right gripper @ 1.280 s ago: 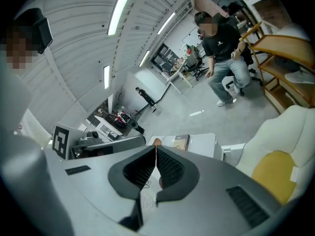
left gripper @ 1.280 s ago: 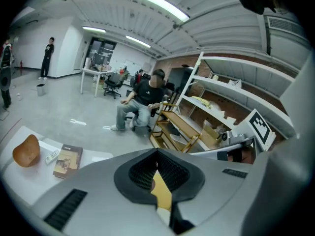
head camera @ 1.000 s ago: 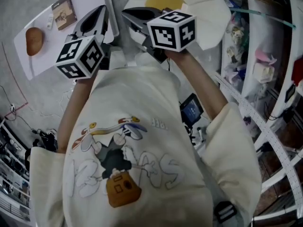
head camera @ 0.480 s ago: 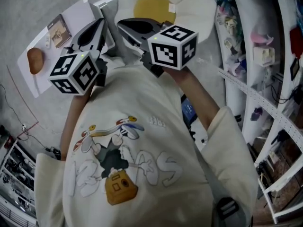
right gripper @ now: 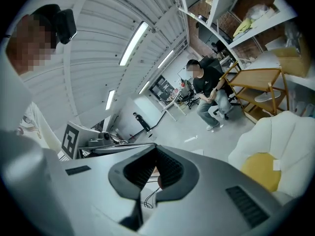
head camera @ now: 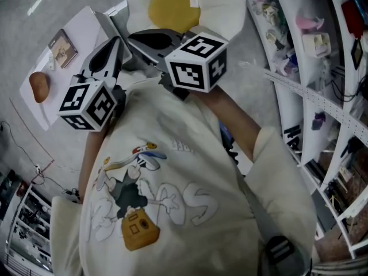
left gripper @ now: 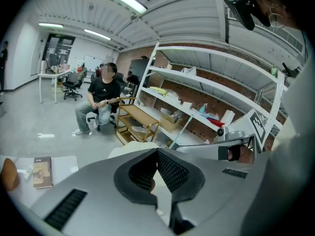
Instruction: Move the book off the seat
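Left gripper and right gripper are hovering at chest, jaws pressed together, empty. Book is lying on white slab, apart from cushion. Risk: closed jaws reaching in would be shoving the book, not gripping it.

1. Book: small, with a brownish cover, lying flat and closed on a white table, well apart from the seat.
2. Seat: a white, petal-edged cushion with a yellow centre.

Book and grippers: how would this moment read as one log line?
left gripper: jaws together, empty | right gripper: jaws together, empty | book: flat on white surface, away from both
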Tool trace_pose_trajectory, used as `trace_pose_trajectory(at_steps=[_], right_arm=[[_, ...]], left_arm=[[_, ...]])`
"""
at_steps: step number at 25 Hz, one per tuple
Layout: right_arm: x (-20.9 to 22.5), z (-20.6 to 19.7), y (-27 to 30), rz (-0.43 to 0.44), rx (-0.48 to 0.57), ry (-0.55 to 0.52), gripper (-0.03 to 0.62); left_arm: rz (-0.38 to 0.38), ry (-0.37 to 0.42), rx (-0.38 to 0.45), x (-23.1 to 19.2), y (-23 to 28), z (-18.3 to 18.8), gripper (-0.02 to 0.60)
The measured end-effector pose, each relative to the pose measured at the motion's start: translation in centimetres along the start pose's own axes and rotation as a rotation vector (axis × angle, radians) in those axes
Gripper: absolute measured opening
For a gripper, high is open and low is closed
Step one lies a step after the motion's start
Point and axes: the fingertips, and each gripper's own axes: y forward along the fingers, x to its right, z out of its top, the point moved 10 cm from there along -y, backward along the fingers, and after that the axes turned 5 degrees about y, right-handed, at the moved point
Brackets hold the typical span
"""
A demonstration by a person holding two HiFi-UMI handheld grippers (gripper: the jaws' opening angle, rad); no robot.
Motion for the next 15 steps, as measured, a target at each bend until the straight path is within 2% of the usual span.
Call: trace_pose_trajectory(at_steps=[7,15], right_arm=[[-0.6,-2.0,-0.7,0.018,-0.063,-0.006,0.009],[-0.9,-2.6,-0.4,0.036,-0.093,0.0,0.009]], left_arm=[[0.004,-0.039,0.005,1.0,-0.4,-1.3,0.009],[0.006,-0.038,0.012,1.2,-0.4,-1.2,0.009]])
